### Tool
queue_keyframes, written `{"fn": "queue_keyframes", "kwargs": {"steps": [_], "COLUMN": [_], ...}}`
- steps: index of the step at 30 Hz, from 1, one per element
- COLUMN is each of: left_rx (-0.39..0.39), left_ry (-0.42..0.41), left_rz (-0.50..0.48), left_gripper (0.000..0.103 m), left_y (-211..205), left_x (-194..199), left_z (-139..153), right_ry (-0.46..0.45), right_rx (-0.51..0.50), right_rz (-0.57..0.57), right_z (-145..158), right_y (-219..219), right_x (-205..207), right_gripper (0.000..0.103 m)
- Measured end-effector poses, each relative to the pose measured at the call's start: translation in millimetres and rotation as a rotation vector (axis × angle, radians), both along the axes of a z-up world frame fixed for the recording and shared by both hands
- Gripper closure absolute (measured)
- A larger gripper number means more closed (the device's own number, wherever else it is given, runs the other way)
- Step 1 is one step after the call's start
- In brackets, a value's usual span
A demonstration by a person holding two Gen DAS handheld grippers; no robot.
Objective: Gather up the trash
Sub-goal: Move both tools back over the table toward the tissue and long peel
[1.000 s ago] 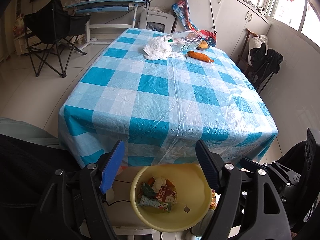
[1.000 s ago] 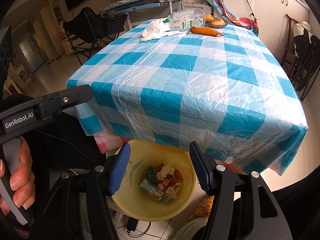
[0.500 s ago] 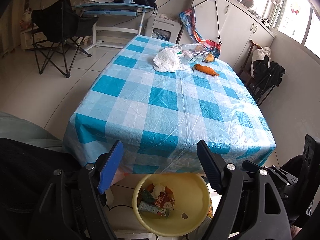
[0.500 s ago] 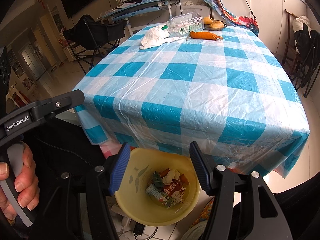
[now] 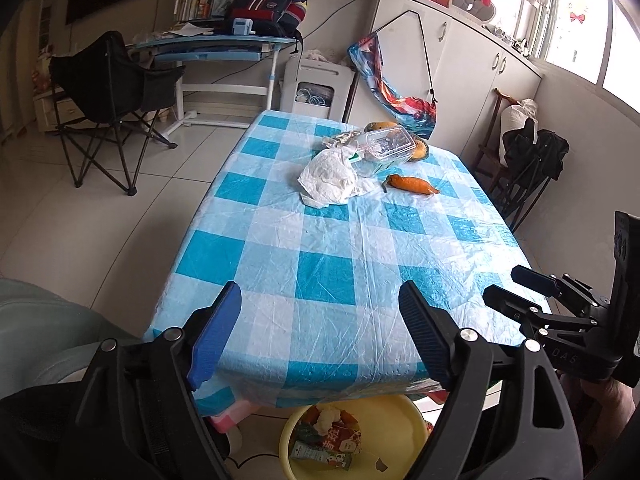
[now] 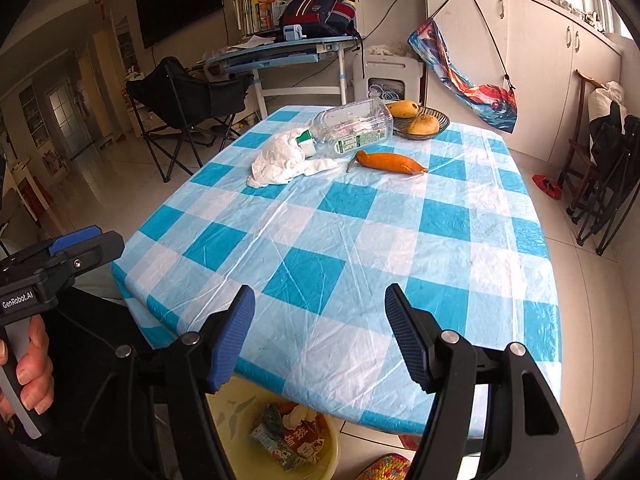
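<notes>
Two grippers are held above the near table edge, both empty. The left gripper (image 5: 316, 328) has its fingers spread wide; the right gripper (image 6: 318, 330) likewise has its fingers set well apart. At 6 o'clock, on the floor below the table edge, a yellow basin (image 5: 396, 432) holds crumpled cartons and wrappers (image 6: 294, 434). The checked tablecloth (image 6: 360, 240) is bare through its middle. At 12 o'clock, toward the far end, a white crumpled bag (image 5: 330, 178) lies touching a clear plastic bottle (image 6: 352, 128) on its side. A carrot (image 6: 390, 162) lies just beside them at 1 o'clock. Beyond sits a fruit bowl (image 6: 438, 124).
</notes>
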State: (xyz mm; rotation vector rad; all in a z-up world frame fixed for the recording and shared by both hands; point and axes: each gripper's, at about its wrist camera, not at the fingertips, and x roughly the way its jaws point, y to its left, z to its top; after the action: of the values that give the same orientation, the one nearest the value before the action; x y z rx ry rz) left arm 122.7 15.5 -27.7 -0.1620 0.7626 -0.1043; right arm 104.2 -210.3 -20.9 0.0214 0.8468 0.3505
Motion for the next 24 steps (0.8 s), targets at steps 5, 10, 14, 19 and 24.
{"fn": "queue_keyframes", "kwargs": {"steps": [5,10,14,19,24], "left_rx": [0.004,0.020,0.024,0.037,0.066], "left_ry": [-0.006,0.006,0.038,0.060,0.090], "left_rz": [0.002,0.003,0.002,-0.023,-0.032], "left_gripper": [0.023,0.021,0.021,0.019,0.017], "left_y": [5.6,6.0,-0.6,-19.5,-35.1], "left_x": [36.9,77.2,111.3,156.1,202.9], "left_z": [8.2,6.0,-5.6,-20.5,-38.7], "right_ry": [-0.016,-0.014,-0.004,-0.002,-0.001], "right_rx": [-0.042,-0.080,-0.107,-0.129,-0.145], "right_rz": [0.008,0.013,0.008,0.006,0.000], "right_z": [0.6,-8.6,-20.0,-30.6,-39.9], "right_y": [-2.6,-4.4,-6.0,-6.7,-6.9], "right_x": [35.7,70.2,94.3,121.0,149.5], "right_gripper": [0.038,0.038,0.038,0.038,0.038]}}
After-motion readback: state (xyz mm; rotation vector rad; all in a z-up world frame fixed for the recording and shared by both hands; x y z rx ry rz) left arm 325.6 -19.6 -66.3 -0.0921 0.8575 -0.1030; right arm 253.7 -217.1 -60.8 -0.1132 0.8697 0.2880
